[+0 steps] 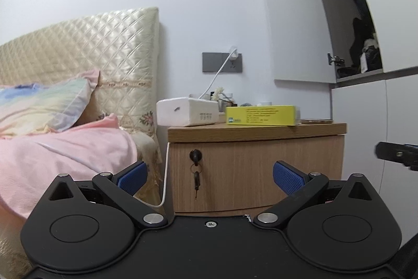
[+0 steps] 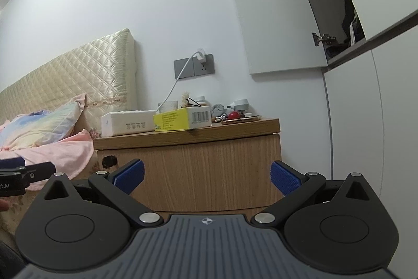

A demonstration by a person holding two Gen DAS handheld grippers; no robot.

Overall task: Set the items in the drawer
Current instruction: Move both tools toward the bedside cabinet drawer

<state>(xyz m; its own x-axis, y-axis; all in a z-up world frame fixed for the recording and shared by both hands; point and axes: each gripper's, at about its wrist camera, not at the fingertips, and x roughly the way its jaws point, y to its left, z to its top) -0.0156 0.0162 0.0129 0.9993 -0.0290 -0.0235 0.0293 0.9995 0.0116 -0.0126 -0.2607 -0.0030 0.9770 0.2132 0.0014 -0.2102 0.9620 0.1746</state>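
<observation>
A wooden nightstand (image 1: 256, 169) (image 2: 188, 169) stands beside the bed, its drawer front shut, with a key (image 1: 196, 174) hanging in the lock at the upper left. On top lie a yellow box (image 1: 261, 115) (image 2: 180, 119), a white tissue pack (image 1: 188, 111) (image 2: 126, 123), a gold phone (image 2: 241, 120) and small items. My left gripper (image 1: 209, 177) is open and empty, facing the drawer front at a distance. My right gripper (image 2: 207, 178) is open and empty, also facing it.
The bed with pink blanket (image 1: 60, 151) and pillow (image 1: 41, 109) lies to the left. A white charger cable (image 1: 164, 174) hangs down the nightstand's left side from the wall socket (image 1: 222, 62). A white wardrobe (image 1: 378, 135) with an open upper door stands to the right.
</observation>
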